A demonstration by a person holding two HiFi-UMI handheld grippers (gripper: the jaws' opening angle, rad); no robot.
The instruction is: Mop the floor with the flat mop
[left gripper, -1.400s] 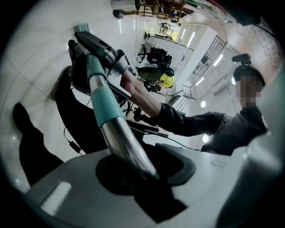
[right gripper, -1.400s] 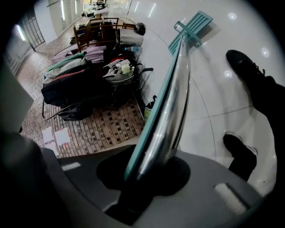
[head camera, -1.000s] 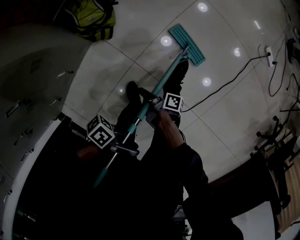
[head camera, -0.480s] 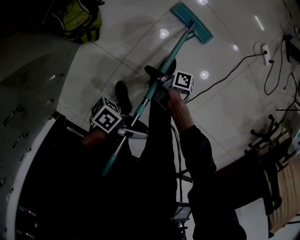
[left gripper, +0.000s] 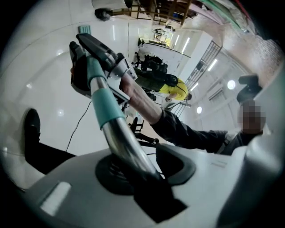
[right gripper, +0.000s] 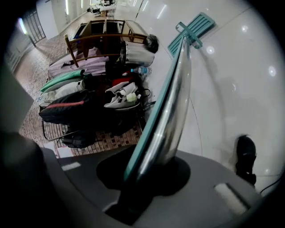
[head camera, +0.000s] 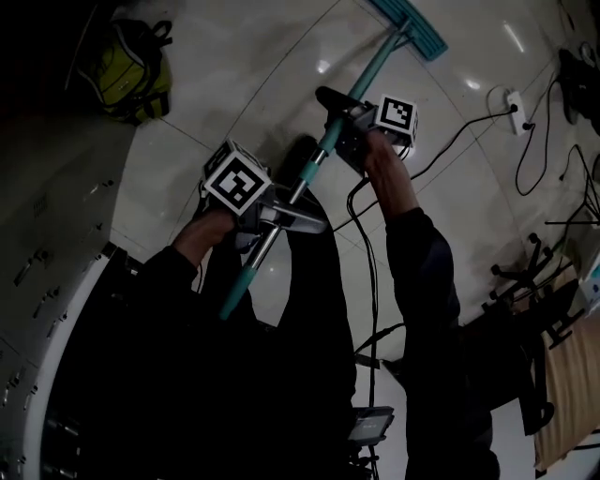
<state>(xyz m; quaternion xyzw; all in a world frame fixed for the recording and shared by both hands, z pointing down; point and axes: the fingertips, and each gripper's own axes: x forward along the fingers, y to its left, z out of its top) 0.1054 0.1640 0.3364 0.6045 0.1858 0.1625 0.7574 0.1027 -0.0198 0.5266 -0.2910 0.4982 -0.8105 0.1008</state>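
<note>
Overhead, we hold the flat mop (head camera: 375, 70) with both claws: the left claw (head camera: 279, 214) sits near the handle's end and the right claw (head camera: 339, 124) further along. The mop head (head camera: 412, 23) has slid further beyond the right claw than a second ago, so we judge our push stroke across the floor (head camera: 234, 84) is progressing. In the left gripper view, the jaws pinch the handle. In the right gripper view, the jaws pinch it too, with the mop head flat well ahead.

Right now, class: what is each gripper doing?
Left gripper: closed on the mop handle.
Right gripper: closed on the mop handle, nearer the mop head.
</note>
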